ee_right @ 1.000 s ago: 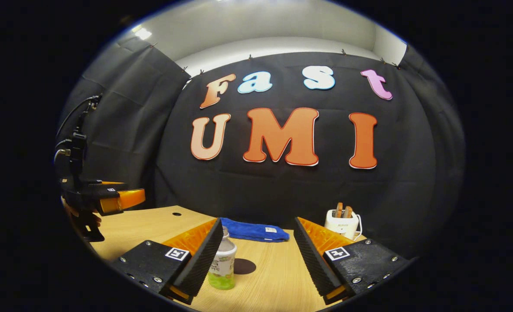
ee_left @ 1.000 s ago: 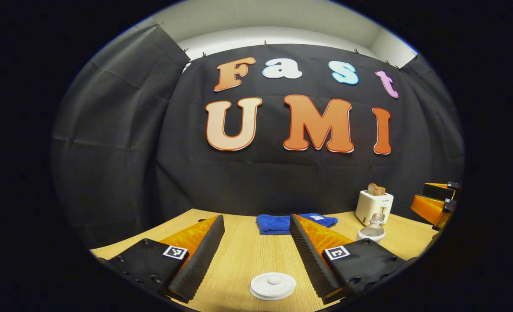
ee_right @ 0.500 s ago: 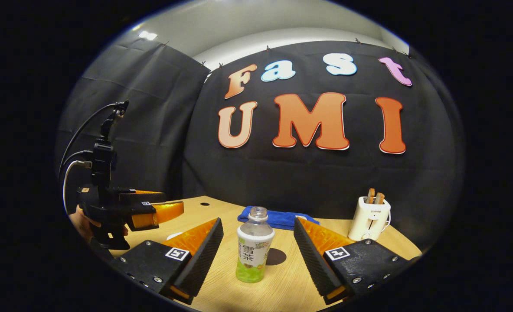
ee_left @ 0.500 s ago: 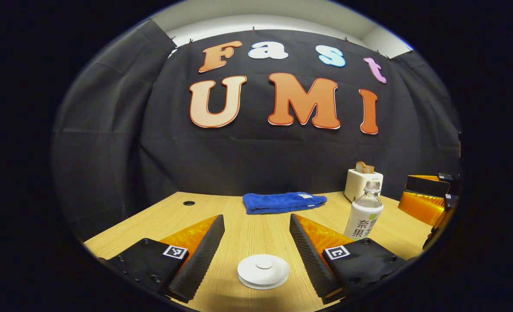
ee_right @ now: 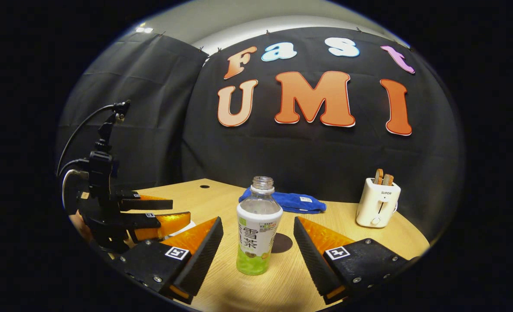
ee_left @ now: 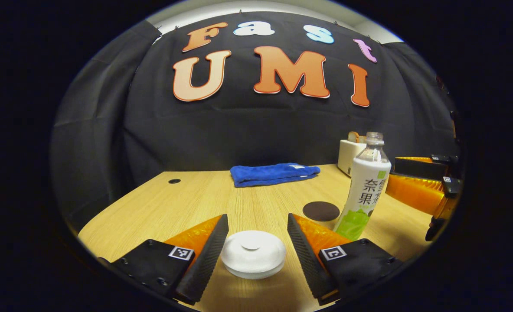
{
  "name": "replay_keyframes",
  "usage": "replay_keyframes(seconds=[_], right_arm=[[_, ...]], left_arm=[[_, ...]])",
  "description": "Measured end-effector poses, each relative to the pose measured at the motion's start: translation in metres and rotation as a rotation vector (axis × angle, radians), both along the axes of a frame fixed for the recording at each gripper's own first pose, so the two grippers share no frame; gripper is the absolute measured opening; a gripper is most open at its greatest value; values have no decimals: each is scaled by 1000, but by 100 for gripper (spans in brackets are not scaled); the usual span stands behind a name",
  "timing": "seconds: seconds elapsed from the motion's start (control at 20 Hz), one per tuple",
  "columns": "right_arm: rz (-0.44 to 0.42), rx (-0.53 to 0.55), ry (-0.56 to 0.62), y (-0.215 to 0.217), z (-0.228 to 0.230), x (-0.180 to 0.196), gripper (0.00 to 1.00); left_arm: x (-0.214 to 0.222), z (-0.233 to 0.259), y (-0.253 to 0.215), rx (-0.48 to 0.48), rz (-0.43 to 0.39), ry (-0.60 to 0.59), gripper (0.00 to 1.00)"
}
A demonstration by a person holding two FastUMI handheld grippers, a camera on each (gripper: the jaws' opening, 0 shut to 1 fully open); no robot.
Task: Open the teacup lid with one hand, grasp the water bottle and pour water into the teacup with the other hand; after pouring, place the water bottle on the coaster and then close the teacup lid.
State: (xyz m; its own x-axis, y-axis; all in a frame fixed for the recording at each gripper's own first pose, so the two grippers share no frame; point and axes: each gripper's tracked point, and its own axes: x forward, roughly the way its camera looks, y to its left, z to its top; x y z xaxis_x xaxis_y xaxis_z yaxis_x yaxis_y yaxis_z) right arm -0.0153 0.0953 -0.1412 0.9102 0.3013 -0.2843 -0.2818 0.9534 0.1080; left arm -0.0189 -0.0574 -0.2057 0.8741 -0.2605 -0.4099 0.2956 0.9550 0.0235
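Both grippers have come lower and closer to their targets over the last second: the white teacup lid [ee_left: 253, 259], earlier small and ahead of the fingertips, now sits between the fingers of the left gripper [ee_left: 253, 249], and the water bottle [ee_right: 258, 232], earlier at the left finger's edge, now stands centred between the fingers of the right gripper [ee_right: 258, 255]. Left gripper view, near: jaws spread, one finger on each side of the lid, a narrow gap visible on both sides, no contact. Lid is a round white disc with a raised knob; whether a cup sits beneath it cannot be told. Just beyond the right-hand finger: dark round coaster [ee_left: 321, 211] flat on the wooden table [ee_left: 195, 199], bare. Bottle [ee_left: 364, 187] stands upright just right of the coaster, uncapped, on the table and not on the coaster. Right gripper [ee_left: 421, 190] appears at the right edge behind the bottle. Farther back: folded blue cloth [ee_left: 274, 173], then white toaster [ee_left: 349, 155] partly behind the bottle. Right gripper view, near: jaws wide apart, bottle upright between them, clear space on each side, ungripped. Coaster [ee_right: 281, 242] just behind the bottle. Left gripper [ee_right: 152, 214] low at the left, cables running up from it. Far: blue cloth [ee_right: 302, 203], toaster [ee_right: 377, 203] with bread in its slots.
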Motion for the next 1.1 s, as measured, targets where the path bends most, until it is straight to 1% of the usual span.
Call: replay_keyframes(seconds=[0.05,0.2,0.3,0.4,0.45,0.55,0.6,0.65,0.8,0.85,0.9,0.95,1.1], right_arm=[[0,2,3,0,-1,1,98],[-6,0,12,-1,-6,4,98],[-9,2,19,-1,-10,7,98],[-11,9,28,-2,-14,9,98],[-12,12,32,-2,-15,10,98],[-12,18,38,0,-17,10,99],[-12,19,41,0,-18,10,99],[-12,18,43,0,-19,10,99],[-10,14,47,0,-21,11,98],[-9,12,49,0,-22,12,98],[-9,10,52,1,-24,12,98],[-8,9,55,2,-25,13,98],[-8,8,69,4,-31,14,98]], left_arm=[[2,-6,1,6,5,11,84],[7,-17,7,20,21,36,79],[9,-21,11,40,36,45,67],[11,-20,10,37,39,37,58],[10,-23,10,46,40,40,58],[11,-21,8,55,37,28,49],[8,-18,10,53,45,16,49],[12,-20,8,51,44,18,34],[14,-18,8,18,58,1,34],[16,-15,8,9,57,-2,28],[16,-14,8,11,58,-8,25],[18,-8,8,9,58,-25,28],[21,8,9,6,62,-69,28]])
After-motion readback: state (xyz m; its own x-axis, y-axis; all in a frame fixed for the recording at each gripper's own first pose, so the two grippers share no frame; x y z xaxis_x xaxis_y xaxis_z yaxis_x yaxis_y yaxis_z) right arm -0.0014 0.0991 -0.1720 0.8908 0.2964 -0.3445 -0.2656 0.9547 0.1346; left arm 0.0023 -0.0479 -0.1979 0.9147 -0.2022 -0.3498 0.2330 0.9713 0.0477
